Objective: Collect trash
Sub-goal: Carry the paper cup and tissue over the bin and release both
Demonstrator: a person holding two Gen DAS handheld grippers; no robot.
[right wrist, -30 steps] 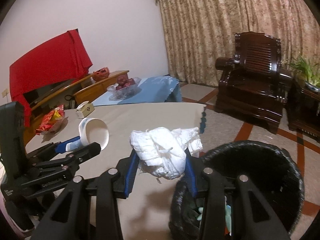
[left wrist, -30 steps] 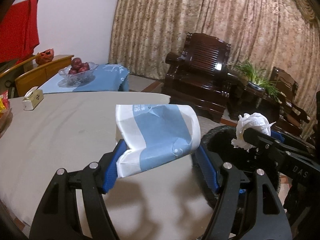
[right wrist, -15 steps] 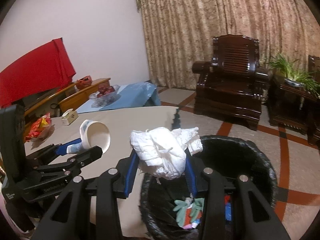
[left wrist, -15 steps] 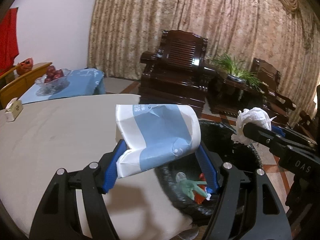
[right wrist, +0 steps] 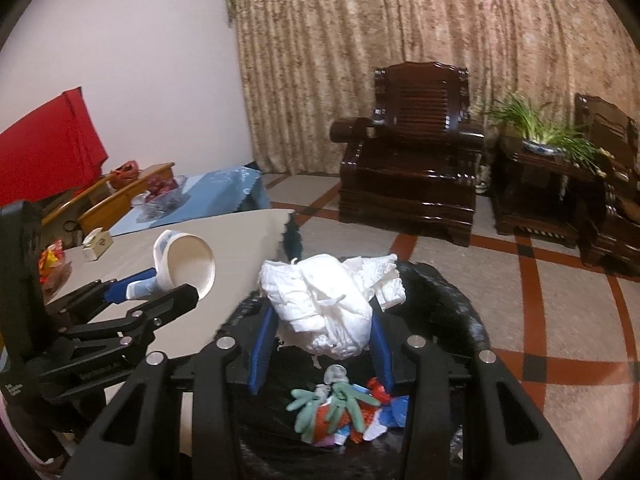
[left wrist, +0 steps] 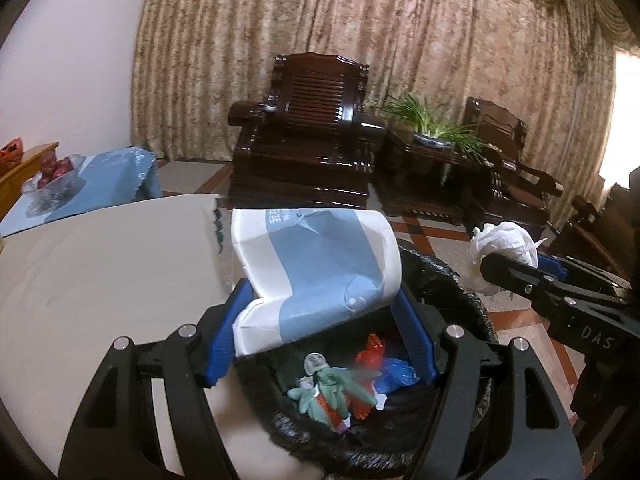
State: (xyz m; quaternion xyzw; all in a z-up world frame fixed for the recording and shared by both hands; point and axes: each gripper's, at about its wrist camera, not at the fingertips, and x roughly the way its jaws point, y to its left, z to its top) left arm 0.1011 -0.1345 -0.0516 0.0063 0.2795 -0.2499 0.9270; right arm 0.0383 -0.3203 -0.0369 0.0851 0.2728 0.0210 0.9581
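From the left wrist camera, the left gripper (left wrist: 320, 304) is clamped on a crushed blue-and-white paper cup (left wrist: 316, 276), its blue pads pressing the cup's sides. The cup hangs over the 10 o'clock rim of a black-lined trash bin (left wrist: 452, 284), beside the beige table (left wrist: 104, 264). Inside the bin lie a green glove (left wrist: 332, 392) and red and blue wrappers. At 3 o'clock, the right gripper (left wrist: 504, 258) holds a white tissue wad (left wrist: 500, 248).

From the right wrist camera, the right gripper (right wrist: 320, 320) is closed on the tissue wad (right wrist: 324, 304), which sits directly above the bin's (right wrist: 452, 300) opening. At 9 o'clock, the left gripper (right wrist: 160, 284) grips the cup (right wrist: 184, 260), its open mouth showing, over the table (right wrist: 240, 240) edge.
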